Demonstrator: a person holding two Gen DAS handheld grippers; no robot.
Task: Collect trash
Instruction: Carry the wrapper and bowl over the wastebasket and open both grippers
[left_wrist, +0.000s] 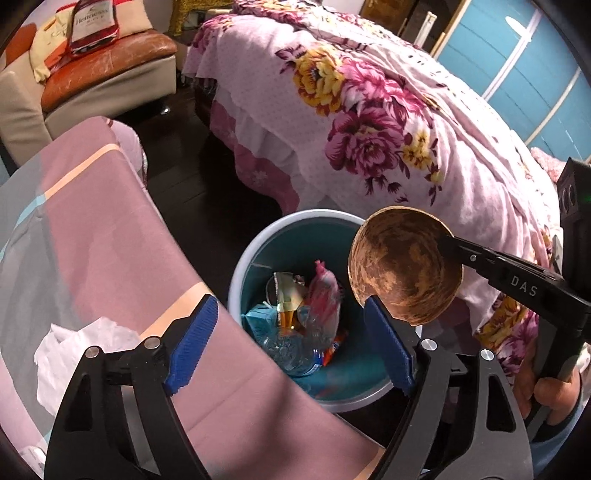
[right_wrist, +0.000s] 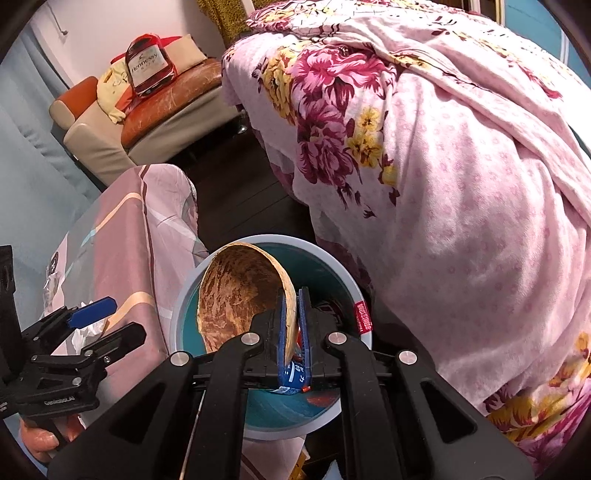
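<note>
The right tongs (right_wrist: 293, 328) pinch a brown shell (right_wrist: 240, 295) over the bin (left_wrist: 240, 266). The left tongs (left_wrist: 291, 347) are spread wide, with nothing between them. Near left lies maybe a tissue (left_wrist: 74, 347).

Both claws are black plastic linkages with silver round rivets and ribbed blue pads (left_wrist: 194, 343); white "DAS" lettering (left_wrist: 523, 286) marks one finger at right.

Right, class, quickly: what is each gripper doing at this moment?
Left gripper: open, nothing between its pads, above the trash bin.
Right gripper: shut on the rim of the coconut shell, over the bin.
</note>
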